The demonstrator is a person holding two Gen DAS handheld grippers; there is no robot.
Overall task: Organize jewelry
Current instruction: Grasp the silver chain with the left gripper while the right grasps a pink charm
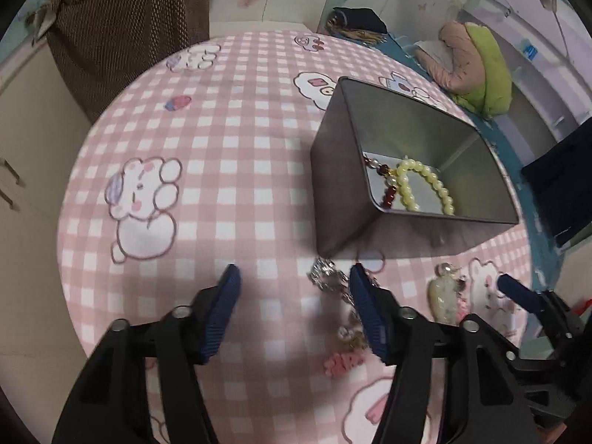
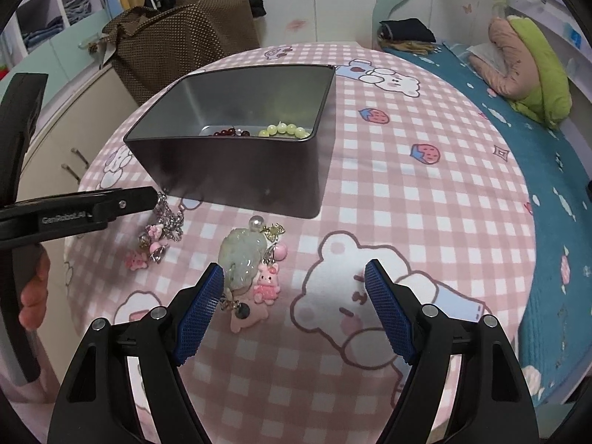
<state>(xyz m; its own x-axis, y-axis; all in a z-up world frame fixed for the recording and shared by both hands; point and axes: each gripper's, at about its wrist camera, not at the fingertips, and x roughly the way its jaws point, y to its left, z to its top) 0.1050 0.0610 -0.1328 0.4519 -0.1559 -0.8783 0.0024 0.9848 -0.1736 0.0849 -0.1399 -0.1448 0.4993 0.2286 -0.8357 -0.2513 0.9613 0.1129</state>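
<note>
1. Your left gripper [image 1: 294,277] sat lowest and closest, fingers spread wide and holding nothing; your right gripper [image 2: 294,277] was likewise released and empty.
2. Beyond both, the metal tin [image 2: 236,170] stood on the pink checked cloth [image 2: 407,185], already holding a yellow bead bracelet [image 1: 425,185] and a dark red bead strand [image 1: 388,188].
3. Nearer you than the tin lay the jade-green pendant bundle [image 2: 242,259]. It touched your right gripper's left finger and lay off to that side, not between the pads, its long axis running away from you toward the tin.
4. Smallest, the silver chain [image 1: 327,277] lay just beside the tin's near corner. It sat inside your left gripper's span, hard against the right finger, so I judge your left hand had the better line on it.
</note>
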